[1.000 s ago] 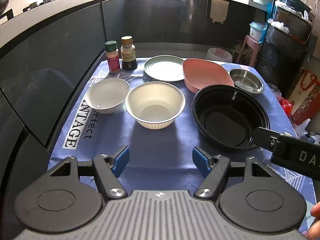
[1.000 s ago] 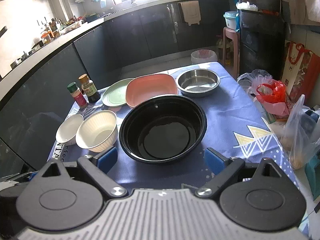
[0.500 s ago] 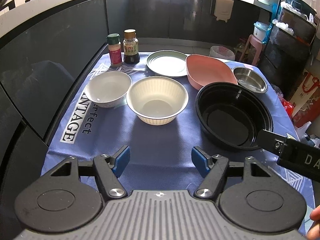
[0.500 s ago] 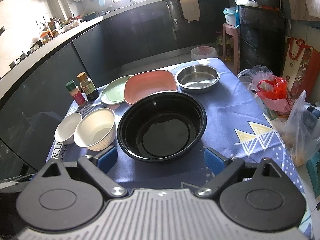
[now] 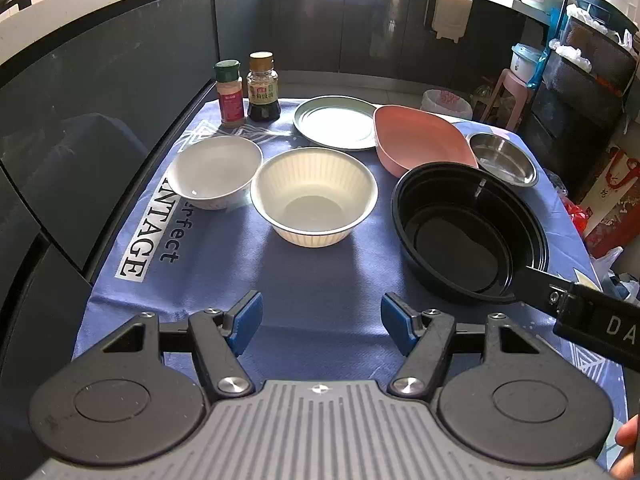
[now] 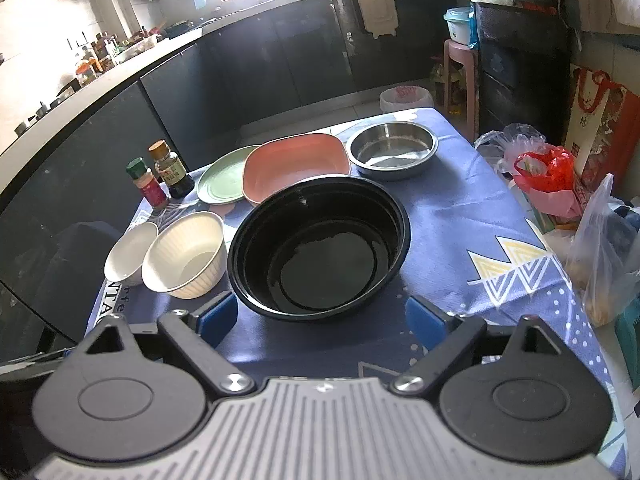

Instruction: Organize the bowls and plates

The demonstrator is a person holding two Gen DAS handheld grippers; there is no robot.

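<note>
On the blue tablecloth [image 5: 320,280] stand a small white bowl [image 5: 214,172], a cream ribbed bowl [image 5: 314,196], a large black bowl [image 5: 468,232], a pink dish [image 5: 420,140], a green plate [image 5: 336,122] and a steel bowl [image 5: 502,158]. My left gripper [image 5: 322,322] is open and empty, above the cloth in front of the cream bowl. My right gripper [image 6: 322,316] is open and empty, its blue pads either side of the black bowl's [image 6: 320,244] near rim. Part of the right gripper [image 5: 580,312] shows at the black bowl's near edge.
Two seasoning bottles [image 5: 246,92] stand at the table's far left corner. Dark kitchen cabinets [image 5: 120,60] run along the left and back. Plastic bags [image 6: 548,176] and a red paper bag [image 6: 600,120] sit off the table's right side. A pink stool [image 6: 460,68] stands behind.
Both grippers have moved slightly forward toward the dishes, which sit a little lower and closer in view. Both stay open. No dish has moved.
</note>
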